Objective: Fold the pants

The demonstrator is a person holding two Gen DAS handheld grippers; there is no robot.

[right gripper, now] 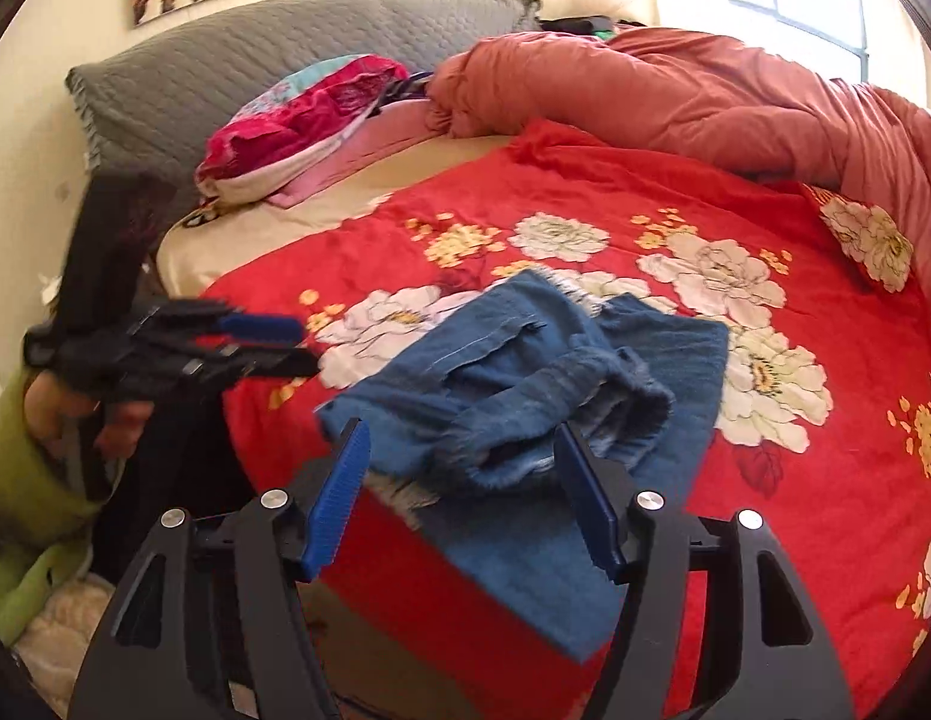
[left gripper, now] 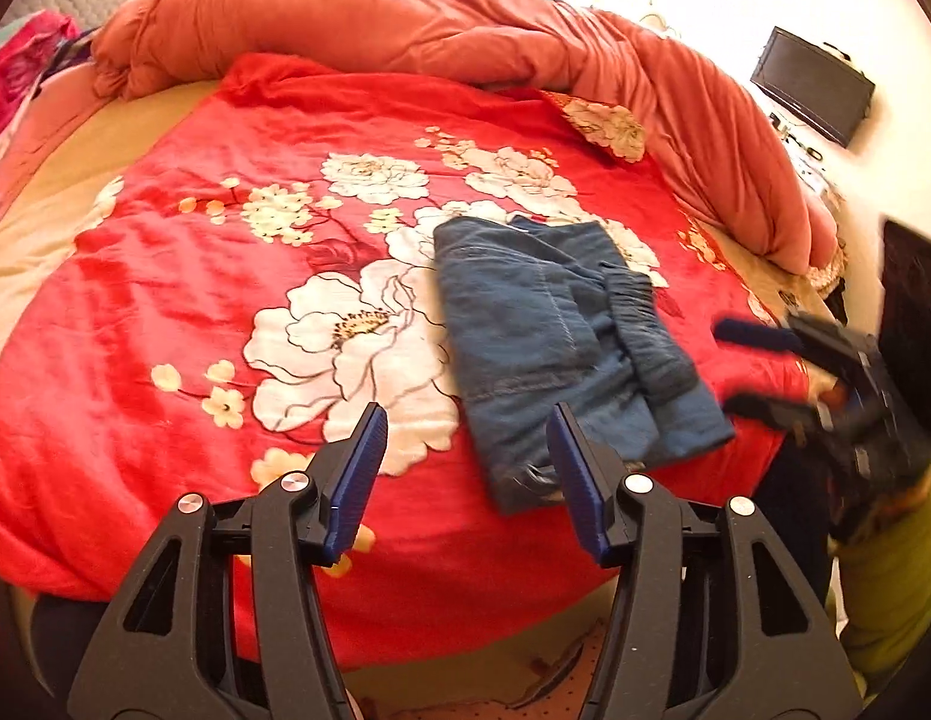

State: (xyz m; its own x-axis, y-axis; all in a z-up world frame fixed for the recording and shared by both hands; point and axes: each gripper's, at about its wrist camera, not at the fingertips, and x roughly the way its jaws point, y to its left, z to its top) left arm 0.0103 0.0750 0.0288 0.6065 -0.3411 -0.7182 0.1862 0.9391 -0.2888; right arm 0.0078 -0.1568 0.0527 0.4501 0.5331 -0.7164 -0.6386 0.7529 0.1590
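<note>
The pants (left gripper: 561, 336) lie folded into a compact blue denim bundle on the red floral blanket (left gripper: 225, 312) that covers the bed, near its front edge. In the right wrist view the same pants (right gripper: 525, 372) show an elastic waistband on top, while their near edge is blurred and partly covered by the gripper's own fingers.

The left gripper (left gripper: 468, 480) hovers over the blanket with its jaws apart and nothing between the blue pads; its right finger overlaps the near corner of the pants in the picture, though whether it touches the cloth cannot be told. The right gripper (right gripper: 462, 495) is likewise released, its pads standing clear on either side of the bundle's near end (the denim shows between them, not pinched).

Each gripper appears blurred at the edge of the other's view, with a hand (right gripper: 120, 420) and a green sleeve (right gripper: 21, 462) only half visible. A salmon duvet (left gripper: 405, 18) is heaped along the far side, and a grey pillow (right gripper: 255, 54) leans at the head.
</note>
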